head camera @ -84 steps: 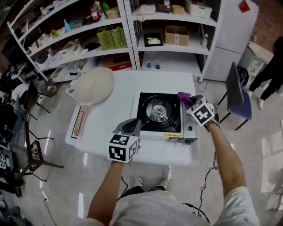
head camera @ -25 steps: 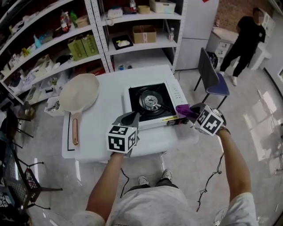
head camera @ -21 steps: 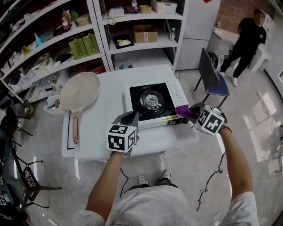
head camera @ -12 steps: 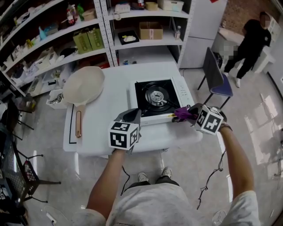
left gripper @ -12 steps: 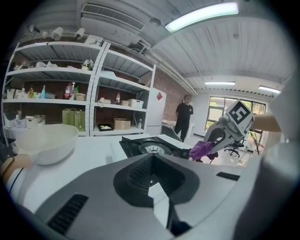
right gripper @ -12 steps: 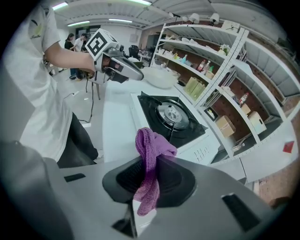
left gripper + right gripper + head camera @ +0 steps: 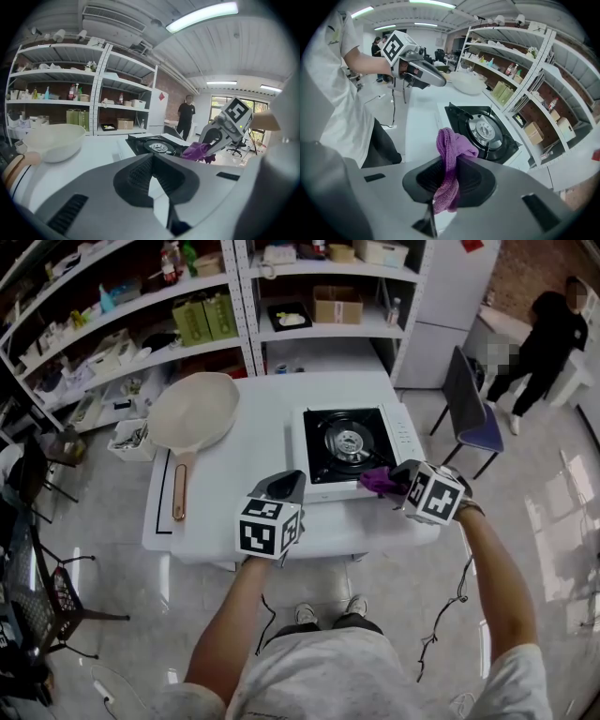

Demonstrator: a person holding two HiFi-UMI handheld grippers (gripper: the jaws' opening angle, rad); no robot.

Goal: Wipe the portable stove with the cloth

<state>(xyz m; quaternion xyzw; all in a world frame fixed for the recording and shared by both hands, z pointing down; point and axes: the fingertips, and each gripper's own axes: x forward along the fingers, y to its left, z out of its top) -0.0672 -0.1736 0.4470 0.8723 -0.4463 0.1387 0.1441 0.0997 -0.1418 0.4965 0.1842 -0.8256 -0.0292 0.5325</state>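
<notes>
The right gripper (image 7: pixel 392 484) is clamped on the purple cloth (image 7: pixel 374 480) at the front edge of the portable stove (image 7: pixel 349 442), apparently to wipe it, while the left gripper (image 7: pixel 284 487) hovers nearby, jaws together and empty.

Metal shelving (image 7: pixel 309 331), glossy tiled floor (image 7: pixel 94 549)

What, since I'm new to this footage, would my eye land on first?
The purple cloth, pinched in the right gripper at the near edge of the stove. Next, the black-topped stove itself on the white table, and the big cream pan at the table's left. The left gripper hangs shut and empty over the table's near side.
</notes>
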